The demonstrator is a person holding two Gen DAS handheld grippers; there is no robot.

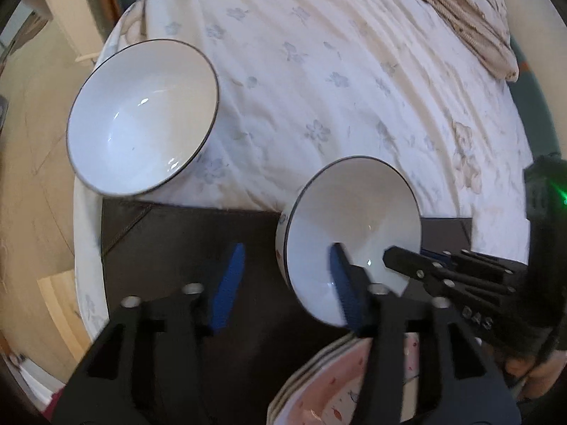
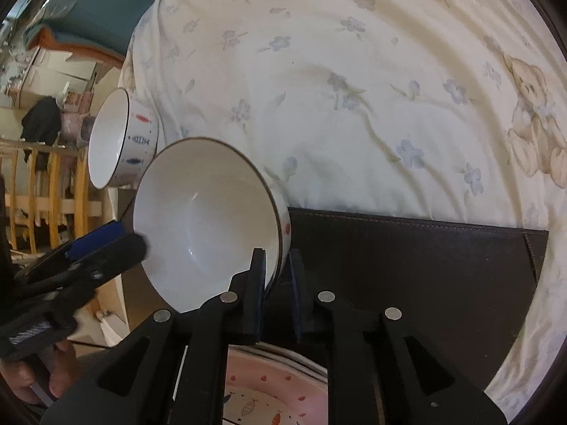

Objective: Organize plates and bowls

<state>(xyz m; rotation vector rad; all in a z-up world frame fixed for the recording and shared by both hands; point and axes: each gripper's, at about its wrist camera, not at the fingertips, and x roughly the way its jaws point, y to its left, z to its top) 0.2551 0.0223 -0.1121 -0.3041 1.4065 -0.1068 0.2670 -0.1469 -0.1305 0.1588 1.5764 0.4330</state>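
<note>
A white bowl with a dark rim hangs tilted above the dark mat. My right gripper is shut on its rim. My left gripper is open and empty, its right finger in front of the held bowl. A second white bowl, with fish marks on its outside, lies tilted on the bed at the left. A stack of pink patterned plates sits below both grippers on the mat.
A flowered white bedsheet covers the bed behind the mat. A beige blanket lies at the far right. The wooden floor and a wooden rail are to the left, past the bed's edge.
</note>
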